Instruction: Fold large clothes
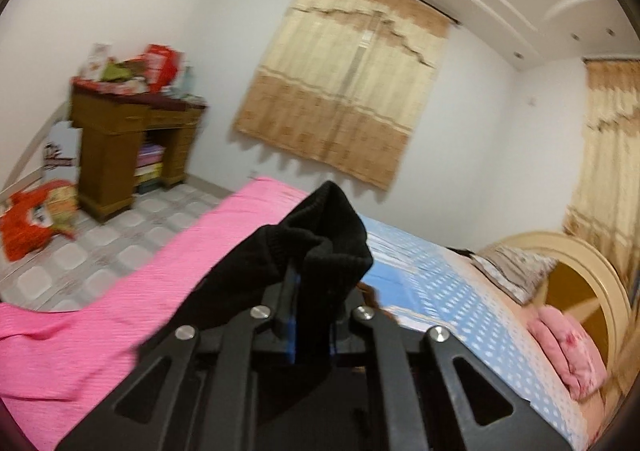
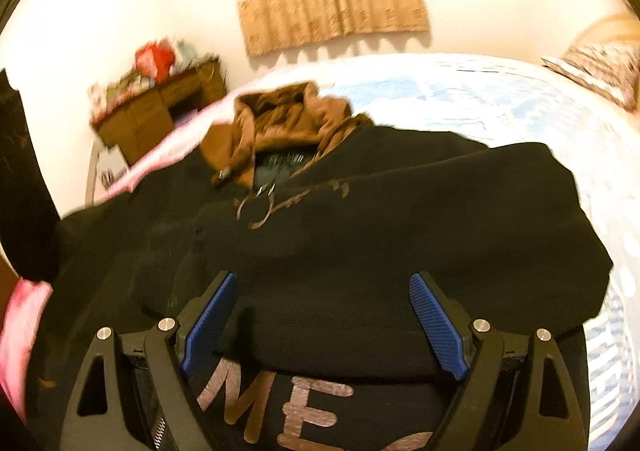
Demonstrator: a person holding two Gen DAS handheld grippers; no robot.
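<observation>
A large black hoodie (image 2: 360, 211) with a brown hood (image 2: 280, 119) lies spread on the bed, a sleeve folded across its chest above pale lettering (image 2: 288, 403). My right gripper (image 2: 322, 277) hovers just over its lower front. It is open, and its blue pads (image 2: 438, 325) stand wide with nothing pinched. My left gripper (image 1: 298, 275) is shut on a black ribbed cuff (image 1: 320, 235) of the hoodie, held up above the bed. In the right wrist view, black cloth (image 2: 20, 171) hangs at the left edge.
The bed has a pink sheet (image 1: 120, 311) and a blue dotted sheet (image 1: 440, 283). Pillows (image 1: 516, 267) lie by the curved headboard (image 1: 580, 279). A cluttered wooden desk (image 1: 132, 131) stands on the tiled floor, with a red bag (image 1: 28, 223) nearby. Curtains (image 1: 344, 91) hang behind.
</observation>
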